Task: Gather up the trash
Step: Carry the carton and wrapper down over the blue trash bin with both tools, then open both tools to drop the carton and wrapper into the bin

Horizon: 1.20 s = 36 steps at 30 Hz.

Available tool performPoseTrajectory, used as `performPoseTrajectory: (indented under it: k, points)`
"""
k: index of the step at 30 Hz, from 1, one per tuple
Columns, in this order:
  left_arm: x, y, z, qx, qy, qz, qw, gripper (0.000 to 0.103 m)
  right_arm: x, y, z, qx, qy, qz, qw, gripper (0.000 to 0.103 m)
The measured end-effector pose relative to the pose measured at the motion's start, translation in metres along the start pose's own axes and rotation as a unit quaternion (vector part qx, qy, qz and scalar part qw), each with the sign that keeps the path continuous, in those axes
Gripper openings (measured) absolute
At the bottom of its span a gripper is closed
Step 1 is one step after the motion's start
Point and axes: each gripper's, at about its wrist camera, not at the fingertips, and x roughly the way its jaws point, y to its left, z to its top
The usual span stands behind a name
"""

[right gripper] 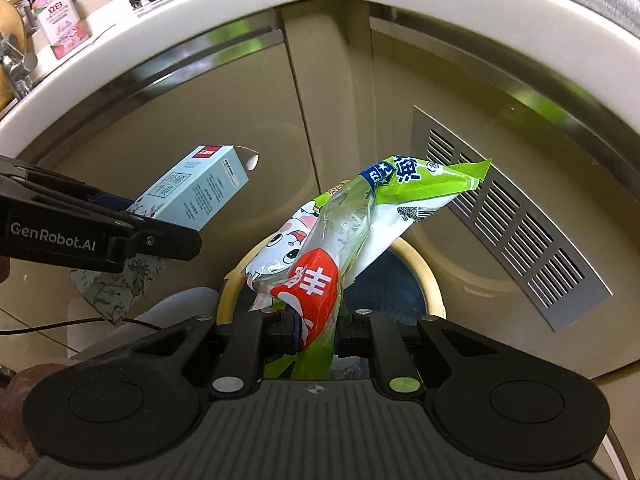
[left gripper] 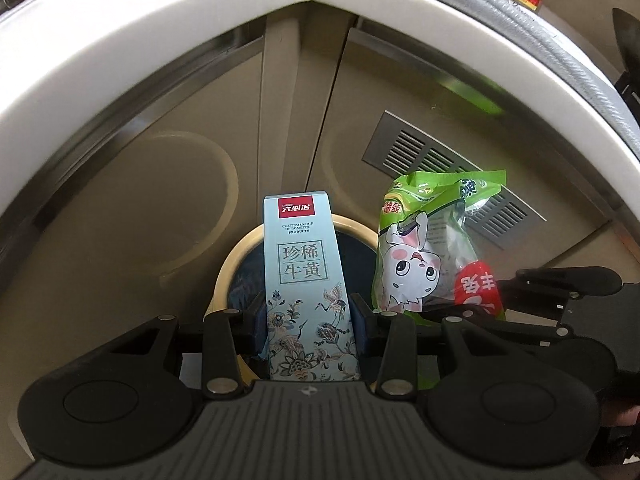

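My left gripper (left gripper: pixel 310 322) is shut on a pale blue carton (left gripper: pixel 306 276) with flower and crane prints and a red logo; the carton stands up between the pads. It hangs over a round bin (left gripper: pixel 236 256) with a cream rim and dark liner on the floor. My right gripper (right gripper: pixel 316 330) is shut on a green snack wrapper (right gripper: pixel 340 248) with a cartoon rabbit and a red label, above the same bin (right gripper: pixel 432 284). In the right wrist view the left gripper (right gripper: pixel 160 236) with the carton (right gripper: pixel 200 196) comes in from the left. The wrapper (left gripper: pixel 432 252) shows right of the carton.
Beige cabinet doors (left gripper: pixel 160 184) and a white countertop edge (left gripper: pixel 120 60) curve behind the bin. A metal vent grille (right gripper: pixel 512 216) sits in the right door. A pink soap bottle (right gripper: pixel 58 16) stands on the counter at upper left. A thin cable (right gripper: pixel 52 326) lies on the floor.
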Motion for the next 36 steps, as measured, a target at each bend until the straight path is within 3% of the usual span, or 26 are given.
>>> performPoseTrajectory:
  k: [32,34,35,36]
  points:
    - [0.058,0.003,0.006,-0.001,0.073,-0.005,0.9973,0.046,0.025,0.000,0.007,-0.020,0.031,-0.010,0.999,0.019]
    - [0.058,0.004,0.005,-0.003,0.071,-0.003,0.9974,0.053,0.027,0.000,0.009,-0.022,0.034,-0.011,0.999,0.021]
    - [0.058,0.005,0.005,-0.005,0.071,-0.003,0.9975,0.062,0.027,0.001,0.010,-0.023,0.036,-0.010,0.999,0.022]
    - [0.058,0.006,0.005,-0.008,0.069,-0.002,0.9976,0.068,0.028,0.001,0.010,-0.024,0.039,-0.009,0.999,0.030]
